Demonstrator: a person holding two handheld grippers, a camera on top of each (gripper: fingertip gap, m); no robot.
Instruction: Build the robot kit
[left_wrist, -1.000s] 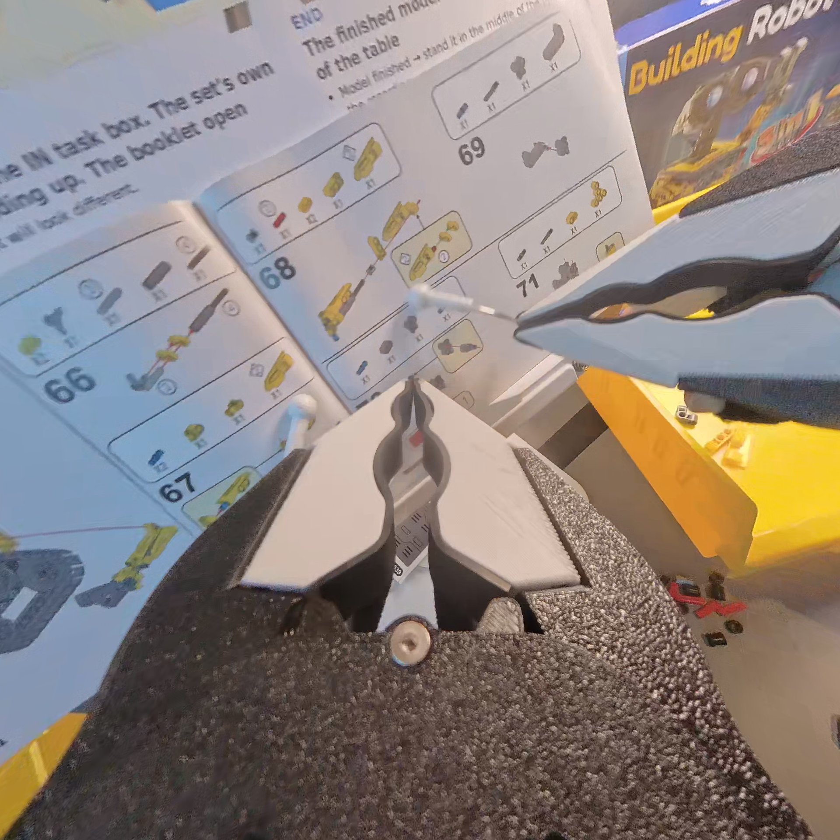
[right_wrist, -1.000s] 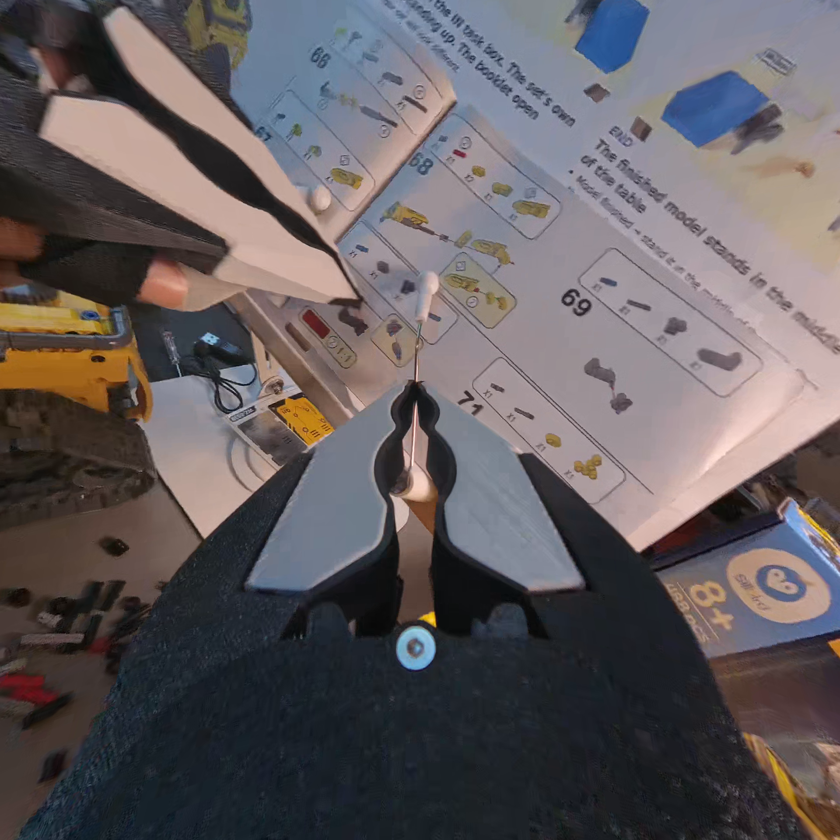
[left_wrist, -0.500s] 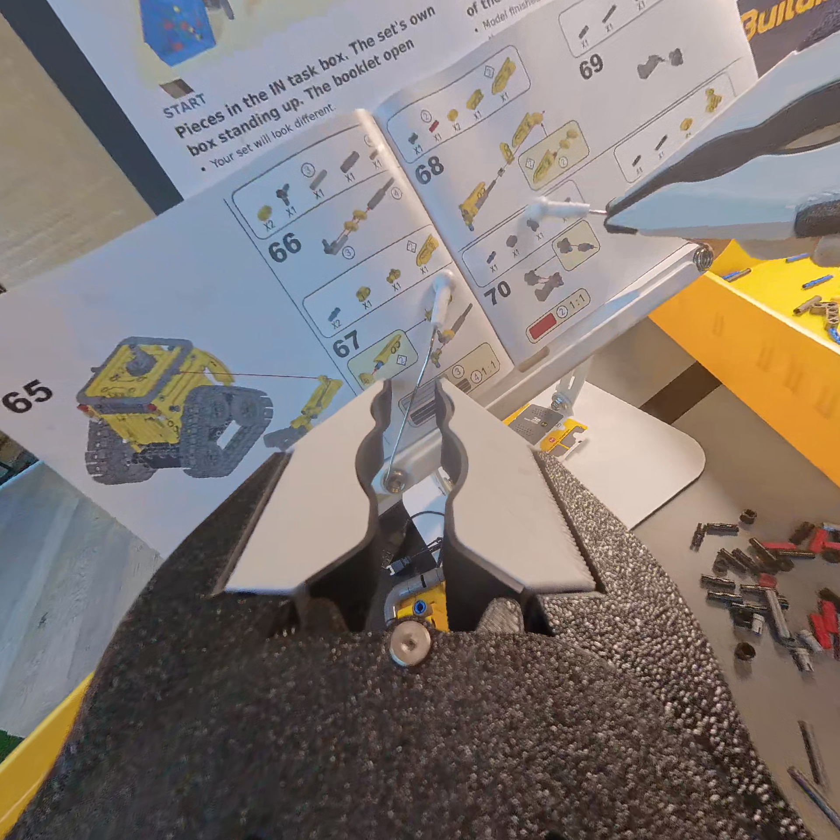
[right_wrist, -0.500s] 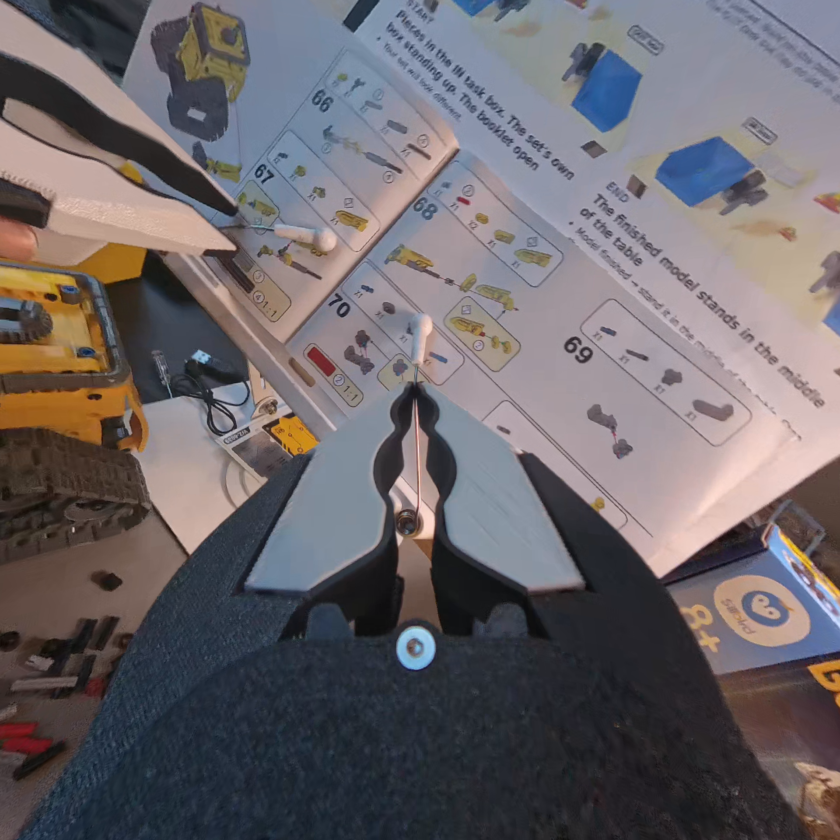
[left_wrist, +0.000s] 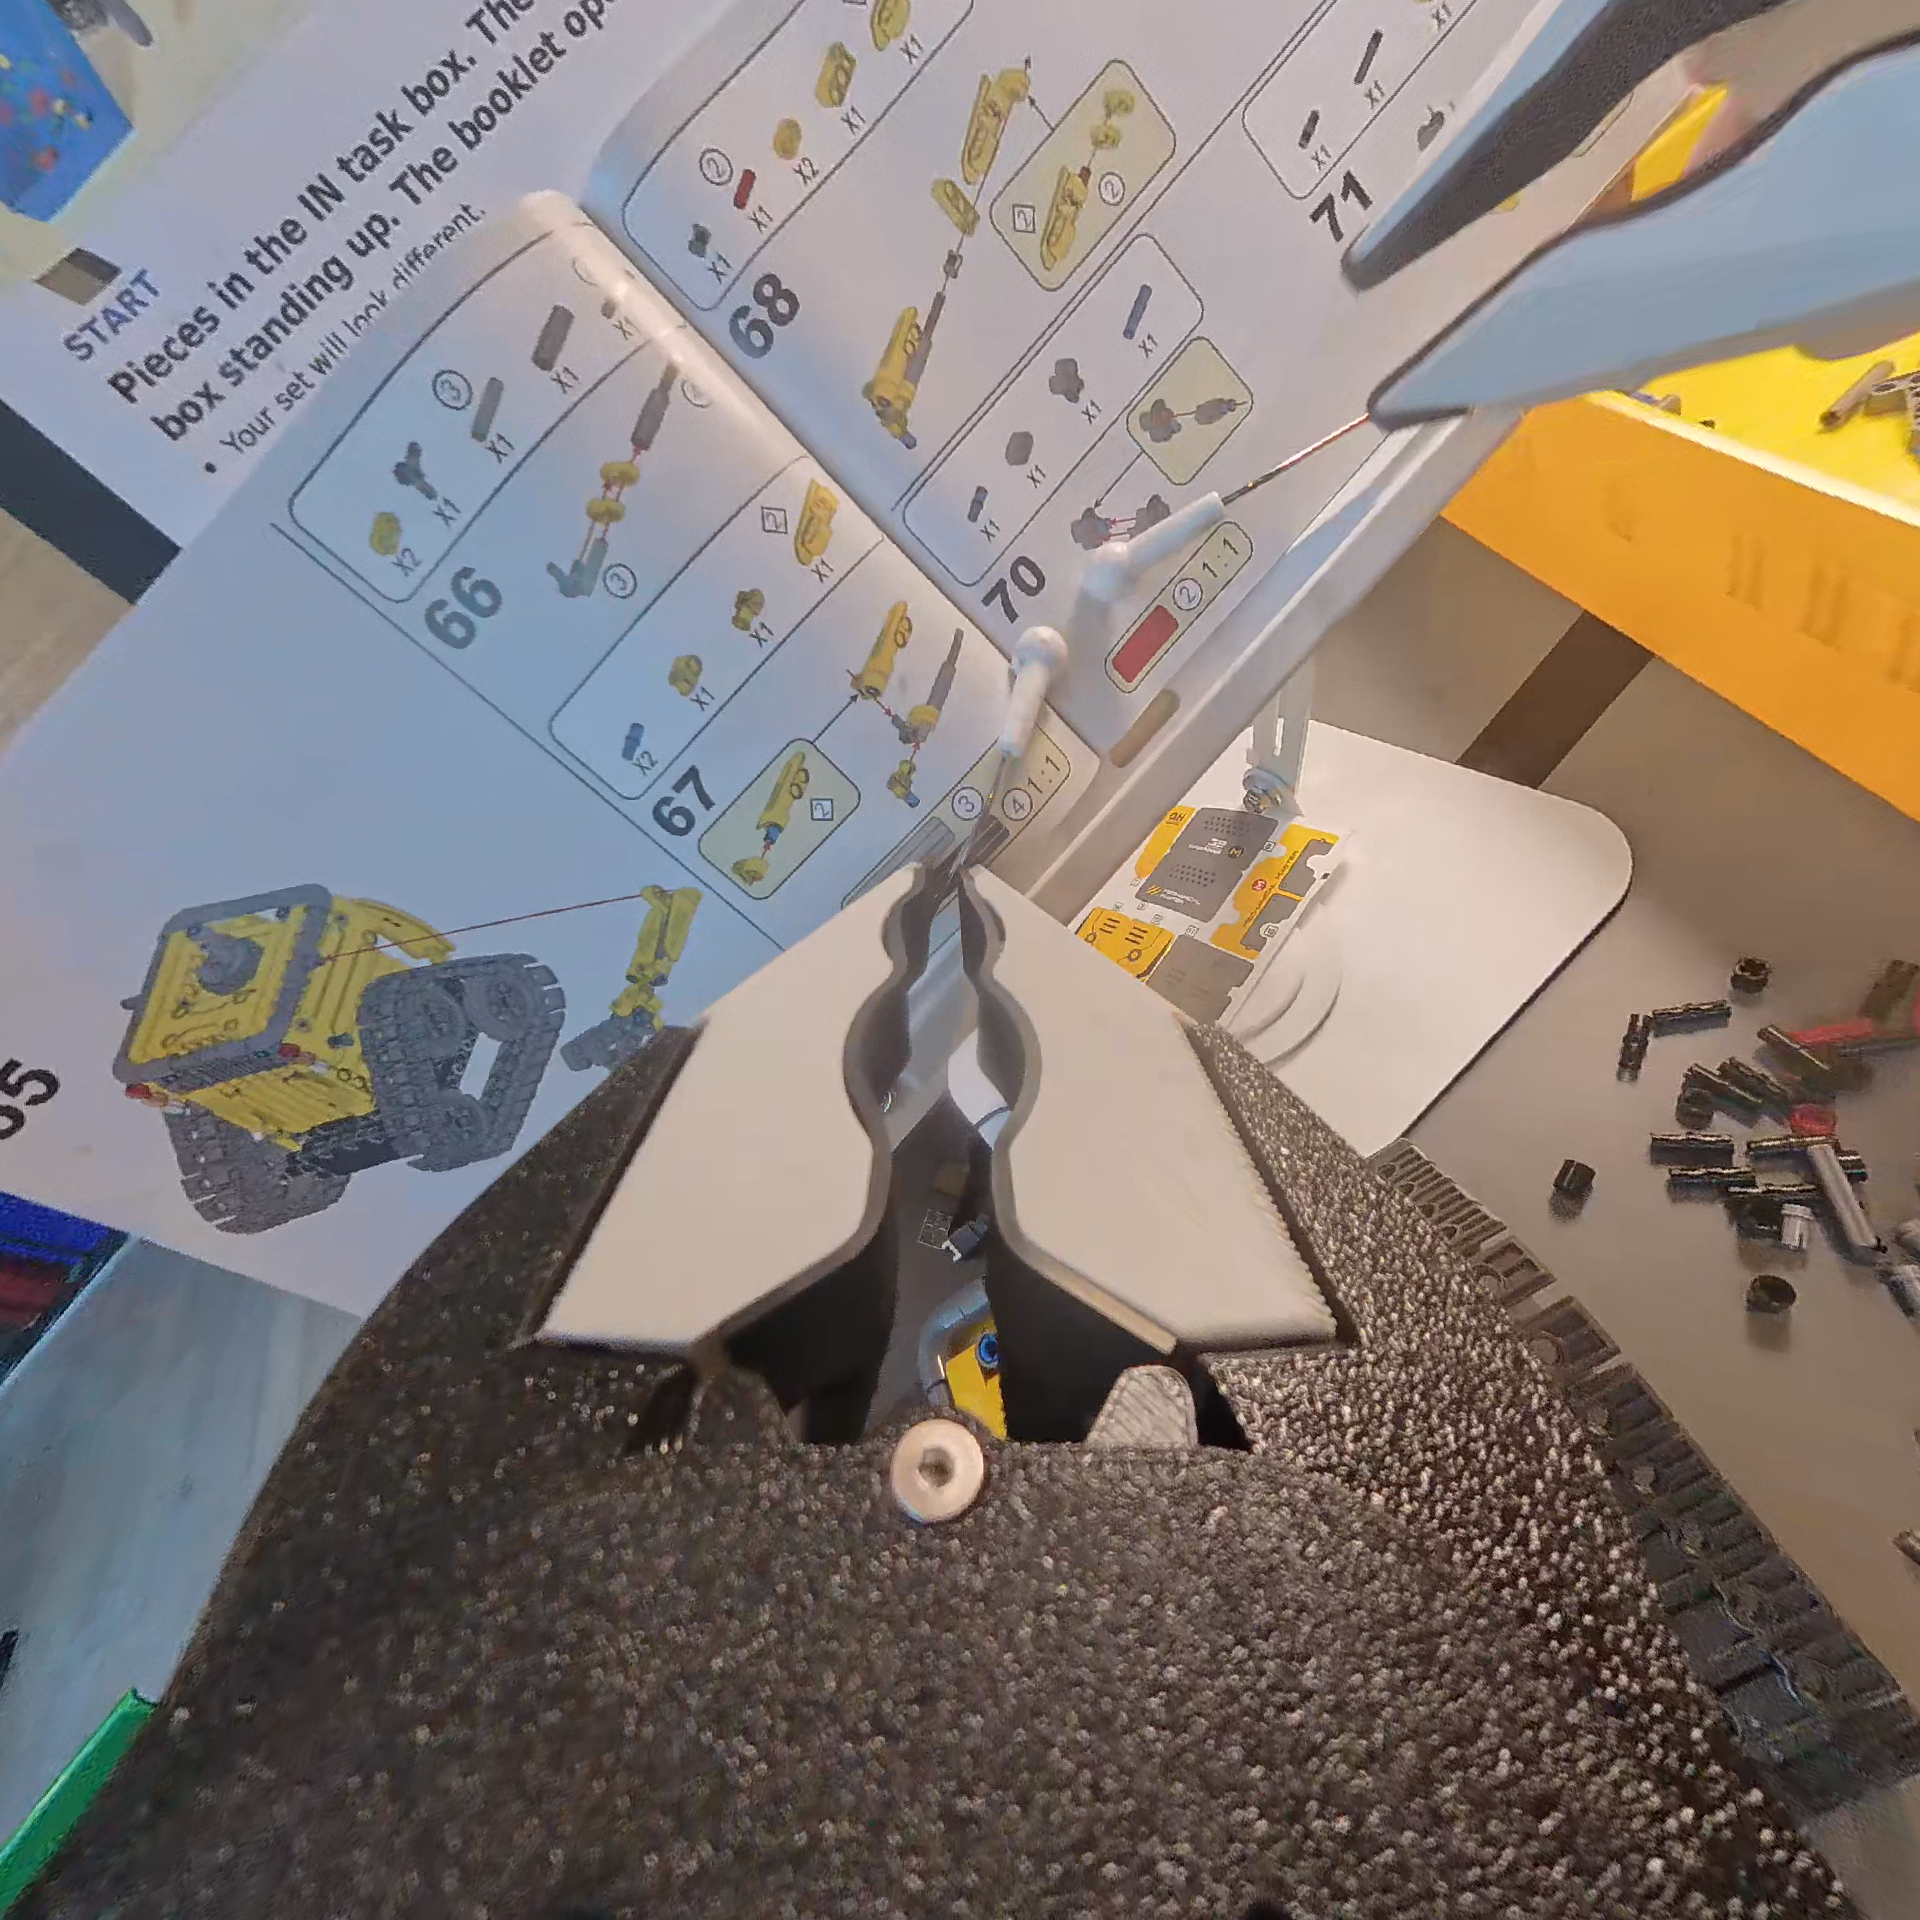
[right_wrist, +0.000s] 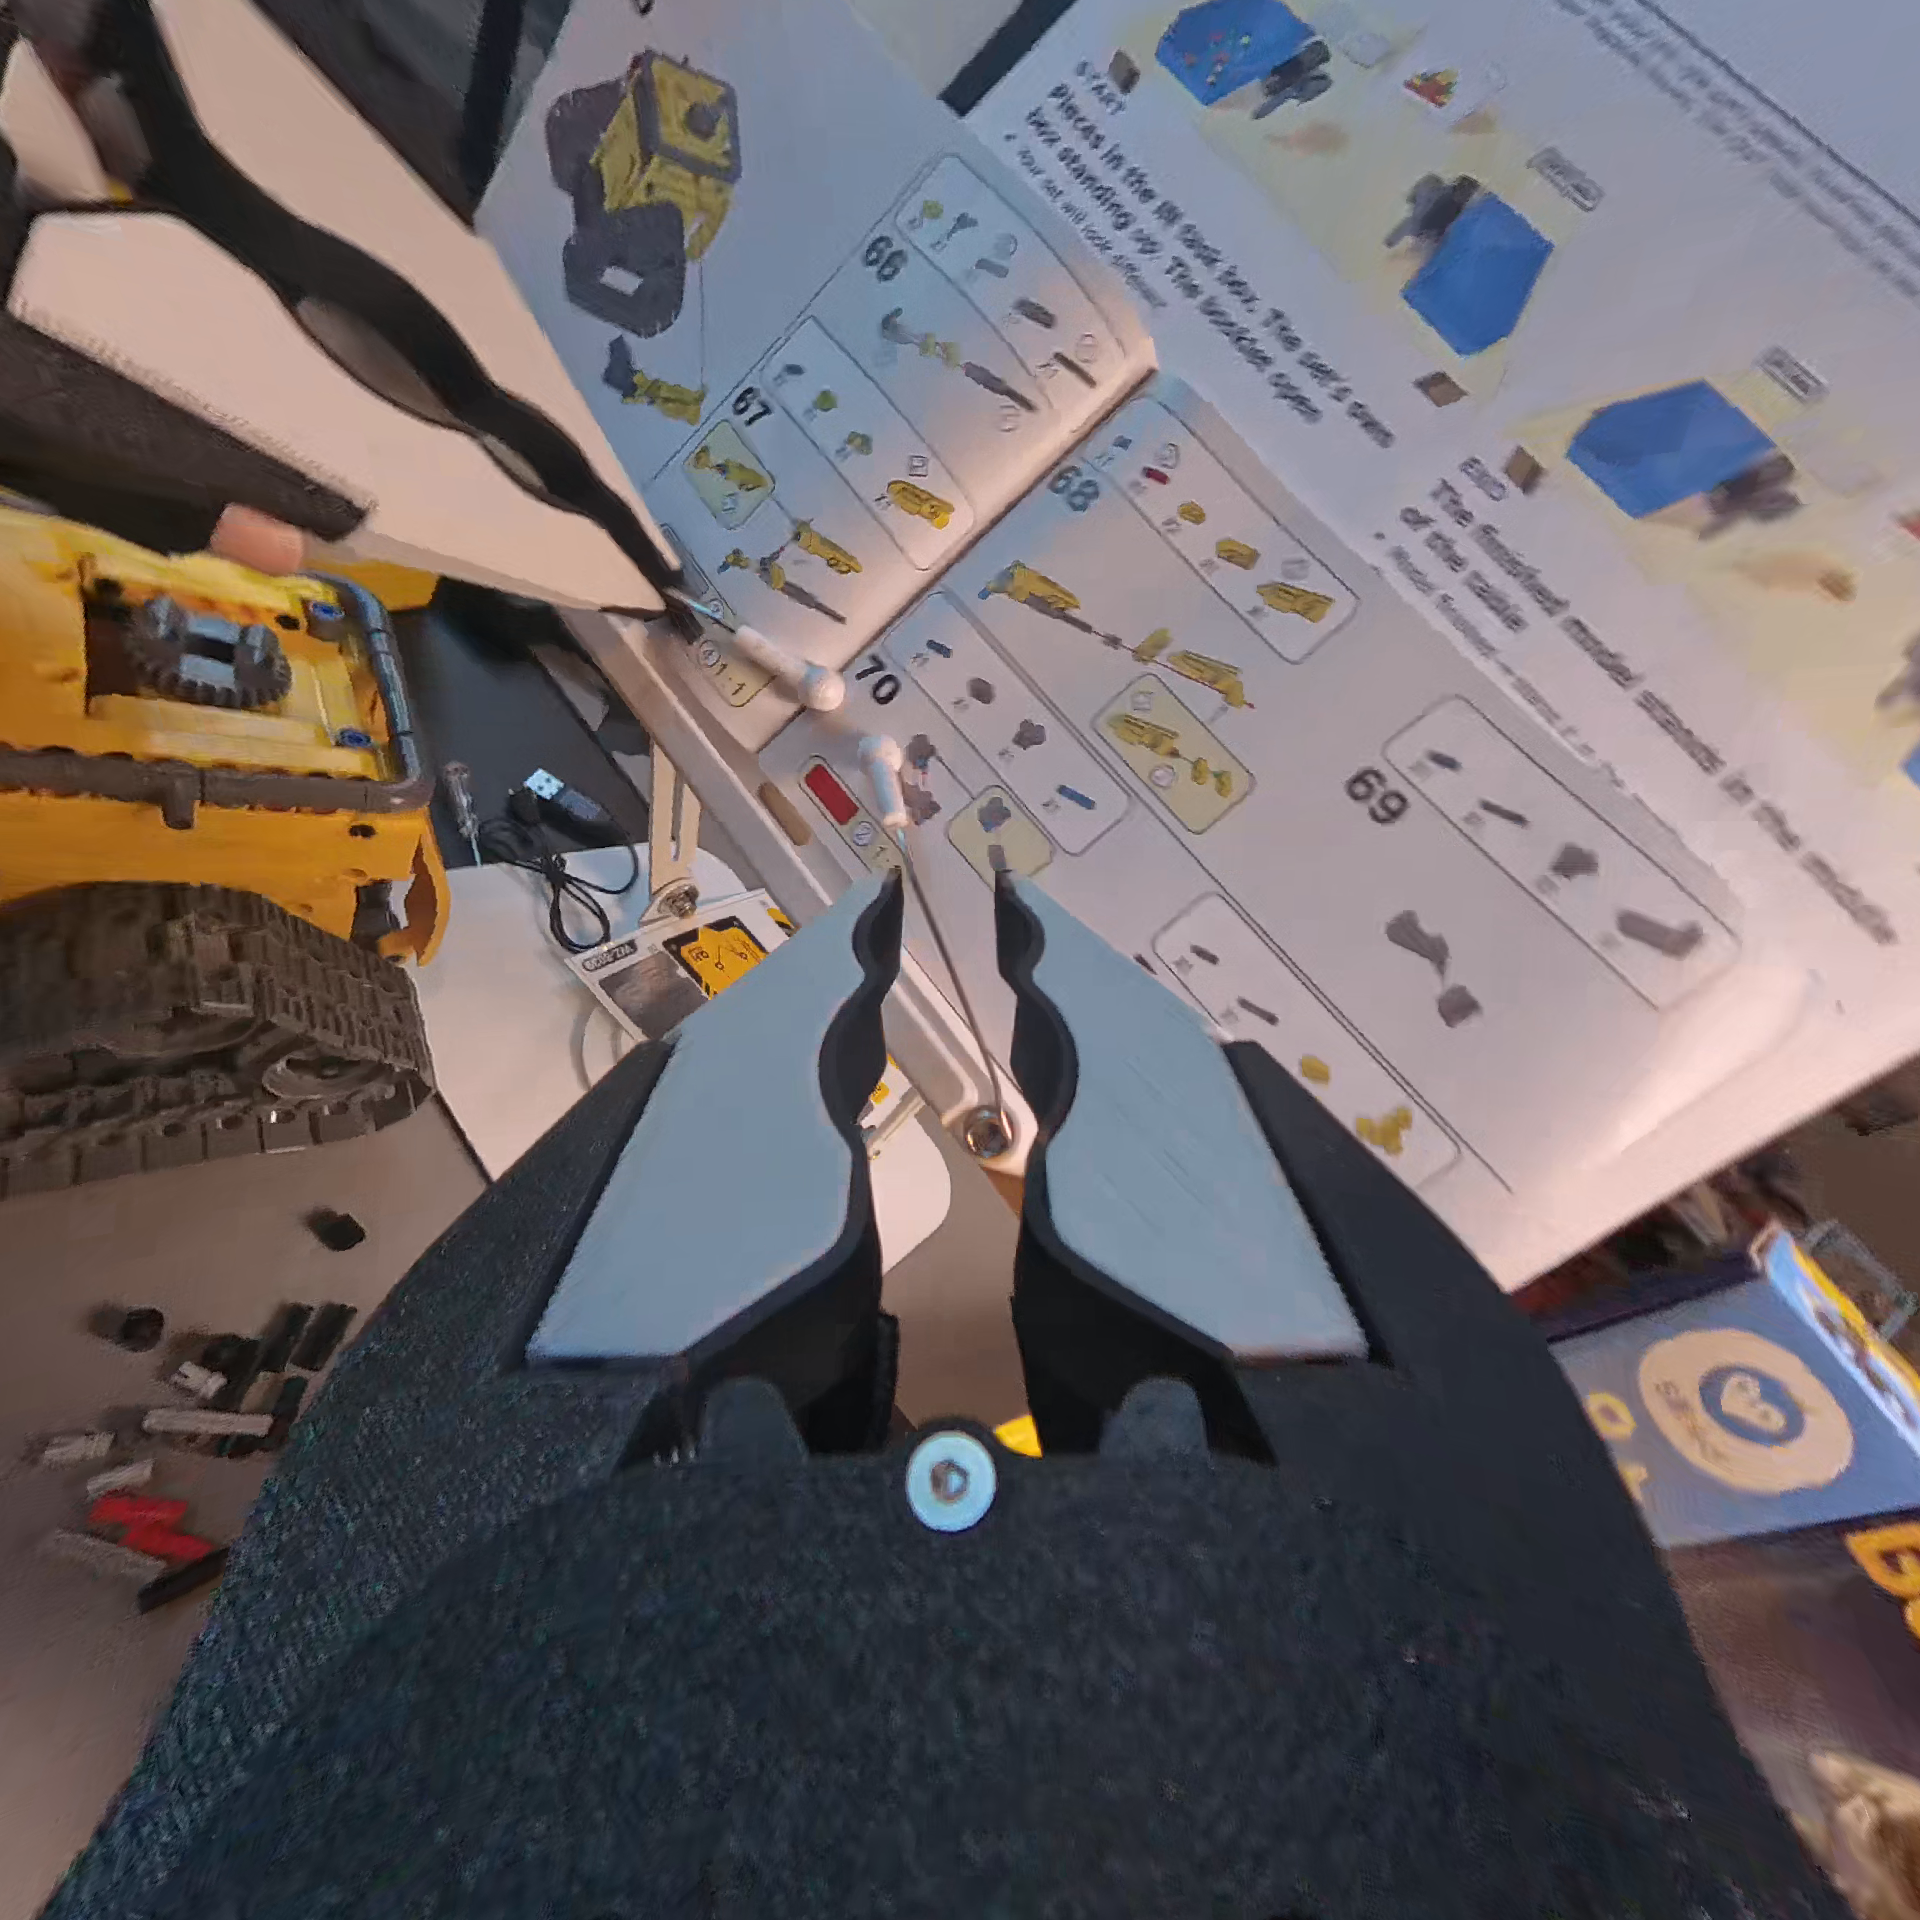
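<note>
An open instruction booklet (left_wrist: 468, 675) stands on a grey book stand (left_wrist: 1455, 935). Two thin wire page-holder arms with white tips lie against its lower pages. My left gripper (left_wrist: 940, 883) is shut on the wire of the left page-holder arm (left_wrist: 1034, 675). It also shows in the right wrist view (right_wrist: 665, 597), pinching that arm (right_wrist: 790, 670). My right gripper (right_wrist: 945, 883) is open; the right page-holder arm (right_wrist: 883, 769) runs loose between its jaws. In the left wrist view the right gripper (left_wrist: 1371, 343) hovers at the wire end of that arm (left_wrist: 1153, 540).
A yellow tracked model vehicle (right_wrist: 208, 727) sits left of the stand, with a black cable (right_wrist: 561, 831) beside it. Loose small dark and red parts lie on the table (left_wrist: 1766, 1143) (right_wrist: 187, 1403). A yellow tray (left_wrist: 1714, 551) and a blue box (right_wrist: 1714, 1403) stand to the right. There is about 11 cm between the tips of the two grippers.
Both wire arms have swung down to the pages' lower edge. My right gripper has opened and let go of the right arm. My left gripper still holds the left arm.
</note>
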